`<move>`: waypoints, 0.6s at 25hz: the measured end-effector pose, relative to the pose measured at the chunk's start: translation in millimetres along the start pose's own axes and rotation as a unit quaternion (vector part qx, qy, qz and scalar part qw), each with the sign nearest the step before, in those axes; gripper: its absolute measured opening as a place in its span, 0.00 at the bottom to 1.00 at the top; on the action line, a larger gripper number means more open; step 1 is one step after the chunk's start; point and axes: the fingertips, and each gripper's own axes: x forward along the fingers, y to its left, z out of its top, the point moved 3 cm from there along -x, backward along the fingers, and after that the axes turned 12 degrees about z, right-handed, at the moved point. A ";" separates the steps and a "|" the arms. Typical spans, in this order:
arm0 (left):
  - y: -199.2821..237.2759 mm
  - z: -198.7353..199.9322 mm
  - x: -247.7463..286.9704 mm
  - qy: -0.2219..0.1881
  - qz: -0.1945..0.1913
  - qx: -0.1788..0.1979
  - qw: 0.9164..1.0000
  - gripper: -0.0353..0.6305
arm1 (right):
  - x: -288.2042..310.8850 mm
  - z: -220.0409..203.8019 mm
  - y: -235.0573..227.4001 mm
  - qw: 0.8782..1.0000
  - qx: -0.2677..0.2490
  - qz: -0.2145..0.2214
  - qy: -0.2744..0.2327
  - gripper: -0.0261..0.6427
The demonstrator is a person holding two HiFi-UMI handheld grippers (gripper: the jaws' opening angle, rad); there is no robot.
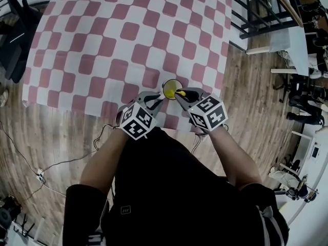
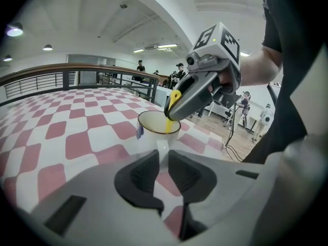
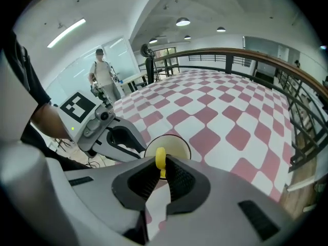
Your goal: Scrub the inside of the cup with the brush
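Observation:
A cream cup stands near the front edge of the checkered table. In the left gripper view the cup turns its white handle toward me, and my left gripper is shut on that handle. My right gripper comes in from the right, shut on the yellow brush. The brush slants down into the cup's mouth. In the right gripper view the brush's yellow handle is pinched between the pads, with the cup just beyond. The bristles are hidden inside the cup.
The red-and-white cloth hangs over the table's front edge. Below are a wooden floor and cables. A dark railing runs along the table's right side. People stand far back.

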 end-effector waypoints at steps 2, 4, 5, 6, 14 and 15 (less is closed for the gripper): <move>-0.1 -0.4 -0.1 -0.001 0.000 -0.001 1.000 0.14 | 1.7 2.3 0.8 1.000 -0.010 -0.003 -0.014 0.10; -0.1 -0.6 -0.2 -0.002 -0.001 -0.002 1.000 0.14 | 2.7 7.3 -0.3 0.999 -0.025 -0.011 -0.035 0.10; -0.2 -0.5 -0.1 -0.002 -0.001 -0.002 1.000 0.14 | 2.7 10.8 -1.2 0.998 -0.032 -0.016 -0.047 0.10; -0.2 -0.3 -0.1 -0.002 -0.002 -0.003 1.000 0.14 | 2.7 14.6 -2.3 0.997 -0.039 -0.022 -0.059 0.10; 0.4 -0.6 -0.3 -0.002 -0.004 -0.006 1.000 0.14 | 5.0 19.5 -11.9 0.992 -0.086 -0.072 -0.058 0.10; 0.6 -0.9 -0.2 -0.001 -0.005 -0.007 1.000 0.14 | 5.4 17.6 -11.5 0.991 -0.093 -0.076 -0.053 0.10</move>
